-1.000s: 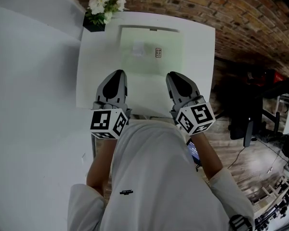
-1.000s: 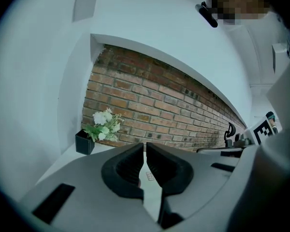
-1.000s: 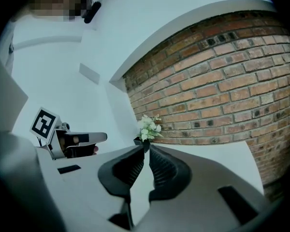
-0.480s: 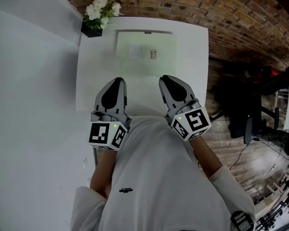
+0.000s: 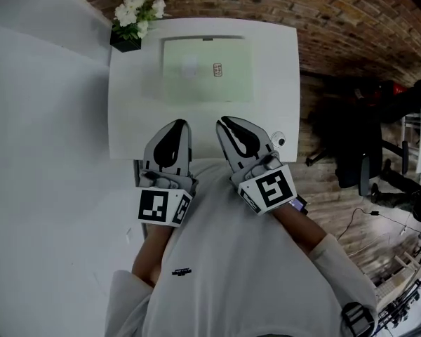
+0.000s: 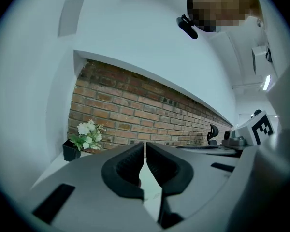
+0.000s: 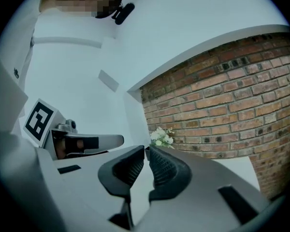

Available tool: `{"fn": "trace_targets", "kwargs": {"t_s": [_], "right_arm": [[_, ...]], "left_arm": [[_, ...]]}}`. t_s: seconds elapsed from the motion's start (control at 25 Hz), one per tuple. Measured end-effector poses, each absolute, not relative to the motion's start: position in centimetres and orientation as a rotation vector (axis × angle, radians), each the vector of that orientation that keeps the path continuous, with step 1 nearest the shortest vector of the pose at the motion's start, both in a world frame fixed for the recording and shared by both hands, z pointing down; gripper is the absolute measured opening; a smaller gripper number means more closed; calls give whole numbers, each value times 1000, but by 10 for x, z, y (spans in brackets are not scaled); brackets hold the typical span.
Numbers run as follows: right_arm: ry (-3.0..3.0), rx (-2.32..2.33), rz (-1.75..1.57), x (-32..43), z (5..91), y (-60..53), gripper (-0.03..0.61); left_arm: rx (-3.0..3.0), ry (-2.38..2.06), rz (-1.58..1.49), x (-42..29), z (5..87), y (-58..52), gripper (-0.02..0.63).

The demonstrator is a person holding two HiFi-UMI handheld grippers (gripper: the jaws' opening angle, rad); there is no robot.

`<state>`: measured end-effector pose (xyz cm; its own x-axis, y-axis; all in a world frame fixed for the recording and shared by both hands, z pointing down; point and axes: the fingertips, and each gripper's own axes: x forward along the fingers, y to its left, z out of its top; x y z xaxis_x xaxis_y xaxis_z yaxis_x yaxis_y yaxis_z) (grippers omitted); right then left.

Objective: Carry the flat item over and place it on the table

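Note:
A pale green flat sheet (image 5: 207, 69) with a small printed label lies flat on the white table (image 5: 277, 90), toward its far side. Both grippers hang over the table's near edge, close to the person's body and apart from the sheet. My left gripper (image 5: 174, 128) is shut with nothing in it; in the left gripper view (image 6: 145, 147) its pads meet. My right gripper (image 5: 229, 126) is also shut and empty, its pads together in the right gripper view (image 7: 146, 152). The two stand side by side, tips pointing at the sheet.
White flowers in a black pot (image 5: 132, 18) stand at the table's far left corner. A brick wall (image 5: 281, 2) runs behind the table, a white wall (image 5: 42, 118) on the left. A dark office chair (image 5: 358, 153) and cables stand on the wooden floor to the right.
Both grippers have drawn back from the sheet toward the person's body, and the right one has moved left, closer to the left one. The sheet stays flat on the table.

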<state>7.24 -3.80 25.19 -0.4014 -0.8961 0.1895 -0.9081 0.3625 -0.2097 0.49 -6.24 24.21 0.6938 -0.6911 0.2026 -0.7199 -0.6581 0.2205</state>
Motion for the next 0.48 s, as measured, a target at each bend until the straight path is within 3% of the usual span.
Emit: {"fn": "trace_targets", "kwargs": {"t_s": [0.48], "right_arm": [[-2606,1776,278,59,230,-31,58]], "left_arm": [[2631,-1118,145,5,251,-43,34]]}}
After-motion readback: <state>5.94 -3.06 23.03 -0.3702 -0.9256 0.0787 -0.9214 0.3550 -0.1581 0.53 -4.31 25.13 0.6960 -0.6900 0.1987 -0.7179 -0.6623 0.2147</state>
